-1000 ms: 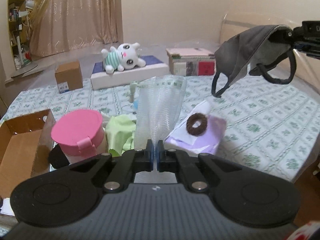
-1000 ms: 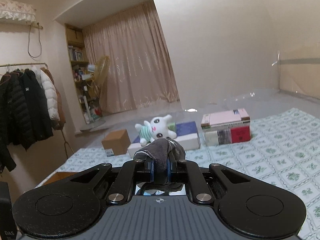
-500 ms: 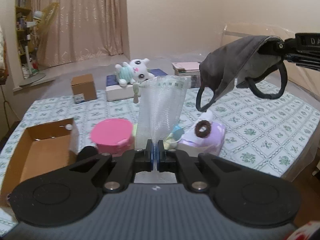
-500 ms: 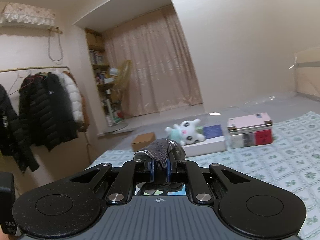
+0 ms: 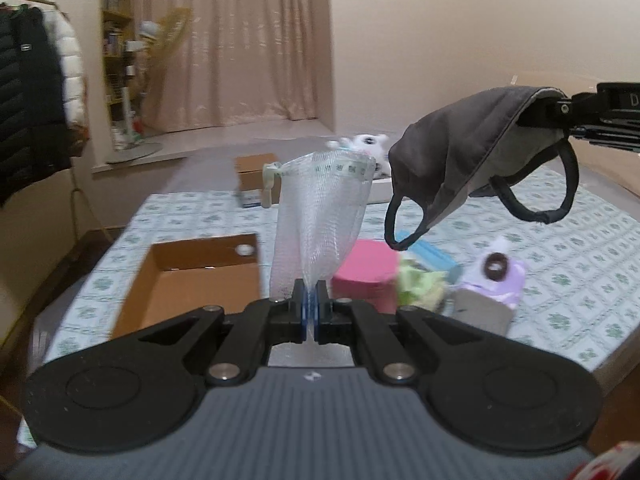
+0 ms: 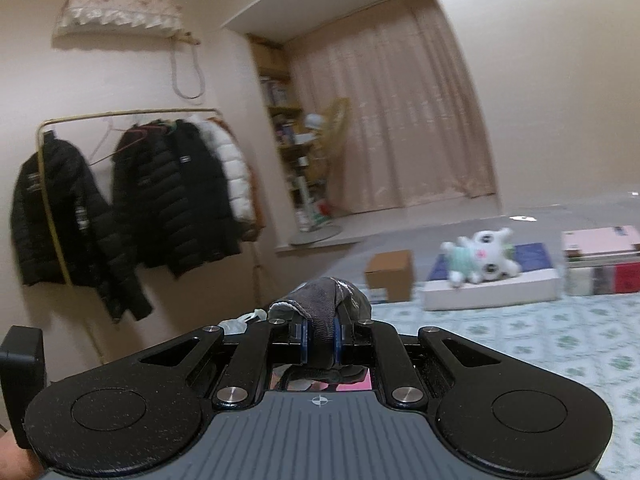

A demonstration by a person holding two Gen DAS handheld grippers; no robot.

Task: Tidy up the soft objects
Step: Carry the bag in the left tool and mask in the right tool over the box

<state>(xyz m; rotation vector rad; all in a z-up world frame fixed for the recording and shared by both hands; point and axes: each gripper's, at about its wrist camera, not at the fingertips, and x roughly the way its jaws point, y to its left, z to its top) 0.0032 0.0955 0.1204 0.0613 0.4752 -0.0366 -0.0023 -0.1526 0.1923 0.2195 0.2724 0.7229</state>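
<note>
Two tongs are up over the bed, each clamped on one soft thing. My left gripper point(image 5: 310, 312) has its jaws pressed together on the lower tip of a translucent white mesh pouch point(image 5: 320, 216), which stands up from the pads and fans out to a printed band at its top. My right gripper point(image 6: 320, 340) is closed narrowly on a fold of a dark grey cloth face mask point(image 6: 324, 304); seen from the left wrist, the mask hangs up and to the right of the left tongs, its two black ear loops dangling free.

Containers: ahead and left of the left tongs lies an open brown cardboard box point(image 5: 188, 276); all I can make out in it is a small white round object point(image 5: 243, 249) at its far wall, perhaps a hole in the card. Just right of the left fingers stands a pink lidded box point(image 5: 366, 272), lid on, contents hidden. Beside it, further right, lie a crumpled light green cloth point(image 5: 420, 284) and a pale purple packet point(image 5: 500, 284) with a dark brown ring-shaped hair tie point(image 5: 496, 268) on top.

Far ahead of the right tongs, a white plush rabbit in a striped green top point(image 6: 480, 260) lies on a flat white box point(image 6: 492, 288), with a small closed cardboard carton point(image 6: 390, 272) to its left.
</note>
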